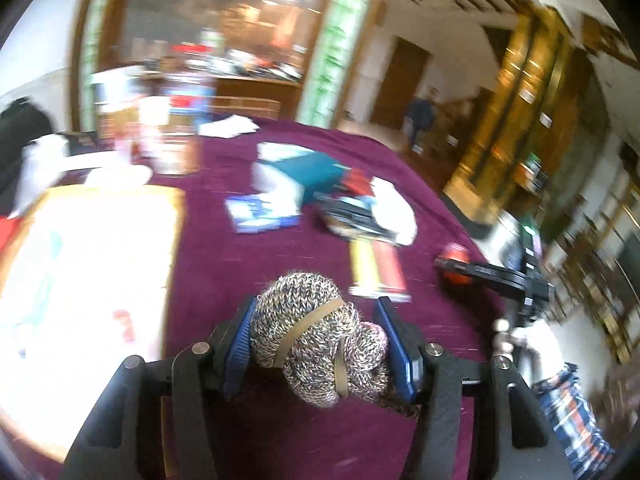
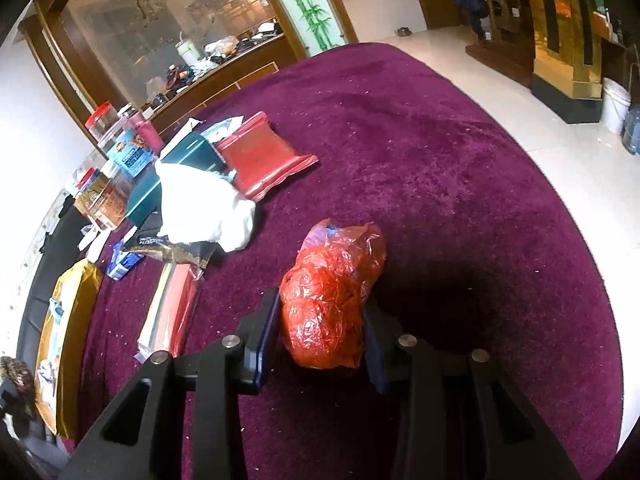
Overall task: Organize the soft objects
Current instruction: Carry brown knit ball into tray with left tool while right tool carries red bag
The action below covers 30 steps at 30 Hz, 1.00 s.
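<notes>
Left gripper [image 1: 316, 340]: blue-padded jaws closed on a rolled bundle of marled grey, black and pink knitted fabric [image 1: 320, 344] with a tan strap around it; both pads press its sides and the bundle sits above the round table covered in deep purple plush cloth [image 1: 280, 264]. Left wrist view is motion-blurred, so detail further back is poor. Right gripper [image 2: 322, 332]: narrow jaws clamped on a crumpled red plastic bag wad [image 2: 332, 300], pads against both flanks, the wad's upper end sticking out past the fingertips, over the cloth near the table's near edge. From the left wrist view the right gripper with its red wad shows at the right table edge, carried by a hand [image 1: 532, 344] with a plaid sleeve. Other items on the cloth, well apart from both grippers: a crumpled white cloth [image 2: 204, 208] lying on a teal box [image 2: 188, 152], a flat red pouch [image 2: 264, 156] just beside them, a stack of red and pale sheets in clear wrap [image 2: 172, 304], and a large yellow-bordered flat pack [image 2: 60, 332] at the left edge. Jars and tins [image 2: 112, 152] stand at the far left rim.
</notes>
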### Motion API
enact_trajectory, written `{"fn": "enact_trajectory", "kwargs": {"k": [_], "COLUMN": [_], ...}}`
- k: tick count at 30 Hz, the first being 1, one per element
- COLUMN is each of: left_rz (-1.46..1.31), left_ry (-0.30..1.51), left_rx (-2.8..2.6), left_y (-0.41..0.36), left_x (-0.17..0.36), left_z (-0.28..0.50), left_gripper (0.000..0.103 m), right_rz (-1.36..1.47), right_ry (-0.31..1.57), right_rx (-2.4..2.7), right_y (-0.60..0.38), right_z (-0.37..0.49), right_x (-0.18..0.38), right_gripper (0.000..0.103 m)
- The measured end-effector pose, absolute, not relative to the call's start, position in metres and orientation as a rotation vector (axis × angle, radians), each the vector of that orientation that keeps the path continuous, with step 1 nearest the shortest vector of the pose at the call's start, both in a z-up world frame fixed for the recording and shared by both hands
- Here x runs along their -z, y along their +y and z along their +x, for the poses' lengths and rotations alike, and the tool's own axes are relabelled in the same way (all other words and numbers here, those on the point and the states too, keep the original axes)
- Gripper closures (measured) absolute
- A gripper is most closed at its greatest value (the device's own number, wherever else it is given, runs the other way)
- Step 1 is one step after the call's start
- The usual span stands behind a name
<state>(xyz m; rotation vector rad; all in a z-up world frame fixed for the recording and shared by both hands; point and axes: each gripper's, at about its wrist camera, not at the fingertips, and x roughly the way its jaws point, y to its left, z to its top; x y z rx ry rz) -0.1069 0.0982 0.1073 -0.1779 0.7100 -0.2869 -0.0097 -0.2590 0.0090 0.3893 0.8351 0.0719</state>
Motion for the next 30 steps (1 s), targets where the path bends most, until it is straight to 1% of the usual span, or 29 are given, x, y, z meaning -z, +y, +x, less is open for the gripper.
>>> {"fn": "enact_trajectory", "kwargs": {"k": [7,12,16,19,23,29,30], "left_rz": [-0.231,-0.249,-0.259,-0.263,-0.375,-0.484,-0.495], "left_ry": [0.789,0.868,0.918,0.918,0.893,0.768,0.739], "left_rx": [0.02,-0.047,-0.079,-0.08,-0.054,-0.023,-0.016], "left_y": [0.214,0.254,0.268,0.273,0.287,0.306,0.309], "left_x": [-0.08,-0.051,-0.035,-0.037,-0.046,-0.07,-0.075], "left_z": [-0.113,-0.085,-0.061,-0.051,-0.053,-0.101,-0.114], "left_gripper": [0.041,0.041,0.039,0.034,0.028,0.026,0.024], "right_rz": [0.294,0.249,0.172,0.12,0.081,0.01,-0.004], "right_ry": [0.834,0.806,0.791,0.798,0.83,0.924,0.944], "right_rx": [-0.022,-0.082,-0.176,-0.27,-0.425,-0.676,-0.716], "right_y": [-0.245,-0.215,-0.166,-0.119,-0.05,0.061,0.08], "right_z": [-0.016,-0.039,-0.051,-0.055,-0.059,-0.066,-0.067], "right_x": [-0.017,-0.048,-0.077,-0.09,-0.096,-0.09,-0.086], "right_gripper": [0.067,0.067,0.067,0.067,0.067,0.067,0.067]}}
